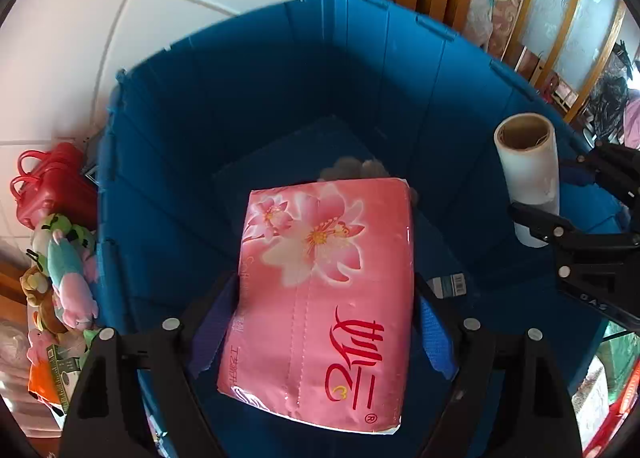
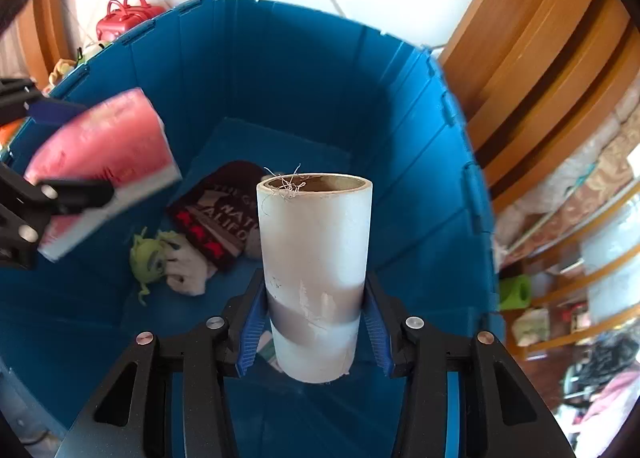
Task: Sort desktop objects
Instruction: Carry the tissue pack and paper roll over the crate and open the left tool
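Note:
My left gripper (image 1: 324,322) is shut on a pink tissue pack (image 1: 328,298) printed with flowers, and holds it above the inside of a deep blue bin (image 1: 240,105). My right gripper (image 2: 316,322) is shut on a white roll of film with a cardboard core (image 2: 314,258), upright over the same blue bin (image 2: 304,69). In the left wrist view the white roll (image 1: 528,173) and the right gripper (image 1: 560,201) show at the right edge. The right wrist view has the tissue pack (image 2: 108,161) and the left gripper (image 2: 68,149) at the left.
On the bin floor lie a dark printed cloth (image 2: 224,213), a green plush toy (image 2: 150,258) and a white cloth (image 2: 188,270). Outside the bin stand a red bag (image 1: 52,181) and several plush toys (image 1: 64,270). Wooden furniture (image 2: 540,69) rises to the right.

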A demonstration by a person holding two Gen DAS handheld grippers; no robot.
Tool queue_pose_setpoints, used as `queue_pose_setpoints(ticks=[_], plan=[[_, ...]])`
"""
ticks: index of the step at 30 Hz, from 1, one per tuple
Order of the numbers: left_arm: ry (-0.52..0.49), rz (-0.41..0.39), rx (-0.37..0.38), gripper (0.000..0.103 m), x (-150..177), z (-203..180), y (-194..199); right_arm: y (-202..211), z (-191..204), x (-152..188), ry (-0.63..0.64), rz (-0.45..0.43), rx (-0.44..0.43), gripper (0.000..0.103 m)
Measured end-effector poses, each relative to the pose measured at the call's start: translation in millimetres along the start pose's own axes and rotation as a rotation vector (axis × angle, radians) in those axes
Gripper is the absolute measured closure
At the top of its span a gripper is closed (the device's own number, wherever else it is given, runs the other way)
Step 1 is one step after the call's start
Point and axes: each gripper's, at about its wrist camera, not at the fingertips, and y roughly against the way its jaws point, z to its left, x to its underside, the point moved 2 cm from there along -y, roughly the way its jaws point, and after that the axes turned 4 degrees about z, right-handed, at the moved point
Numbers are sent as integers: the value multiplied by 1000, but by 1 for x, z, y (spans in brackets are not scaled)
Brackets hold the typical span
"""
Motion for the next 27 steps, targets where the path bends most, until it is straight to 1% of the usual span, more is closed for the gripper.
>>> queue_pose_setpoints(ticks=[3, 7, 14, 17, 20, 22, 27], plan=[[8, 34, 7, 20, -7, -3, -12, -8, -6, -3, 2, 16, -35, 58], [20, 52, -2, 19, -14, -2, -20, -12, -10, -12, 13, 21, -32, 58], [38, 62, -32, 18, -27, 3, -34, -19, -4, -32, 28, 34, -65, 58], [42, 44, -61, 18, -34, 6, -34, -27, -1, -44, 36, 40, -70, 58], [63, 65, -46, 18, -36, 14, -36, -33, 1, -55, 39, 43, -80, 58], [62, 82, -43, 18, -38, 16, -41, -36, 4, -61, 46, 45, -73, 58], [48, 131, -30, 18, -38, 18, -51, -48, 9, -65, 71, 102, -69, 58]])
